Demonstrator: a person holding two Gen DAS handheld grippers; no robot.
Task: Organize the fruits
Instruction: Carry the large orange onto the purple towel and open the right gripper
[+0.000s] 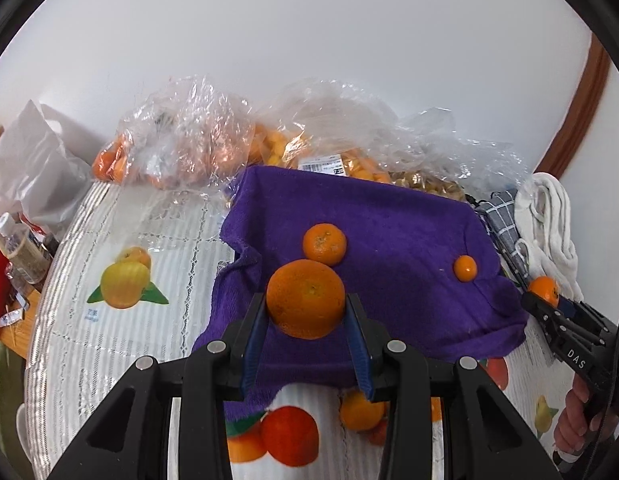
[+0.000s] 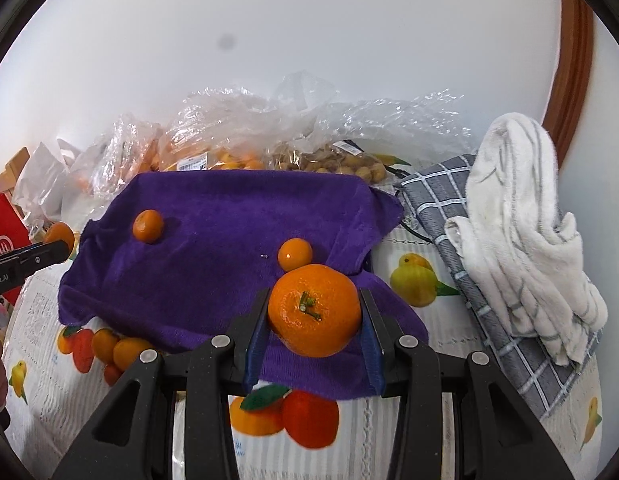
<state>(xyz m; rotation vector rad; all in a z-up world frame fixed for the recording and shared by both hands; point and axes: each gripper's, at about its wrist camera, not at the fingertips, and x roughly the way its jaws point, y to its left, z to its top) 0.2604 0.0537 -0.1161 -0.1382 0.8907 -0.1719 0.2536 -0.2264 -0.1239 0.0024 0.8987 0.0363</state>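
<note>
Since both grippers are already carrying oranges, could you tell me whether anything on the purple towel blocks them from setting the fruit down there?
Nothing blocks them. The purple towel holds only a medium orange toward its left and a small one just beyond the right gripper's orange. The left gripper's orange has bare towel around it.

Fruit-print table [image 2: 413, 432], purple towel [image 2: 229, 216], perhaps fruit bags [image 2: 237, 140]

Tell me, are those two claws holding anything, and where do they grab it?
Each holds an orange by its two sides: the left gripper a plain orange, the right gripper a stemmed orange.
</note>
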